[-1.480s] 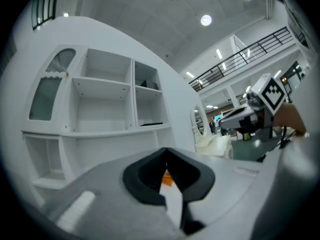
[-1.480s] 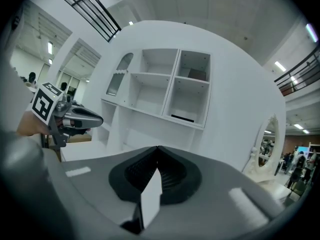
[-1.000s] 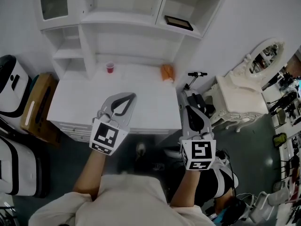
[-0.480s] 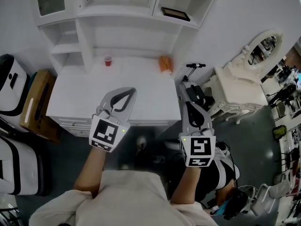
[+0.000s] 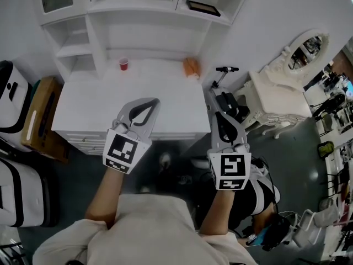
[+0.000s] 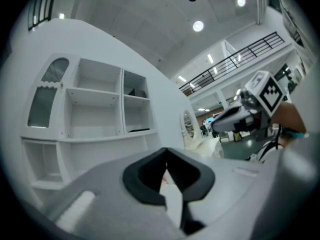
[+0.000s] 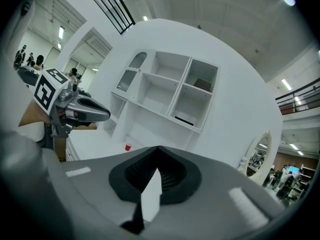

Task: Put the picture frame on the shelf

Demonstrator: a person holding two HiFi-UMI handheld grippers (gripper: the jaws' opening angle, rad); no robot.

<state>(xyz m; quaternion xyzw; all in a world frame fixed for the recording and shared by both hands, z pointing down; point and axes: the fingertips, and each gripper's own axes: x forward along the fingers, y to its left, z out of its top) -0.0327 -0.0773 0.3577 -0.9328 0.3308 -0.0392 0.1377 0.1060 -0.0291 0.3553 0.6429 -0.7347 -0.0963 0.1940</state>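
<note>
A dark picture frame (image 5: 203, 8) lies flat in the lower right compartment of the white shelf unit (image 5: 138, 7); it also shows as a dark frame (image 7: 185, 120) in the right gripper view and a thin dark frame (image 6: 137, 130) in the left gripper view. My left gripper (image 5: 154, 101) hovers over the front edge of the white desk top (image 5: 99, 106), shut and empty. My right gripper (image 5: 217, 115) is held past the desk's right front corner, also shut with nothing in it. Both are well short of the shelf.
A red cup (image 5: 123, 64) and an orange object (image 5: 191, 67) stand at the back of the desk top. A scooter (image 5: 226, 98) and a white dressing table with mirror (image 5: 281, 101) are to the right. Suitcases (image 5: 11, 93) and a brown box (image 5: 41, 117) sit at the left.
The view has drawn back a little from the shelf unit, which now sits higher in the picture. Both grippers stay shut and keep their places in front of the person.
</note>
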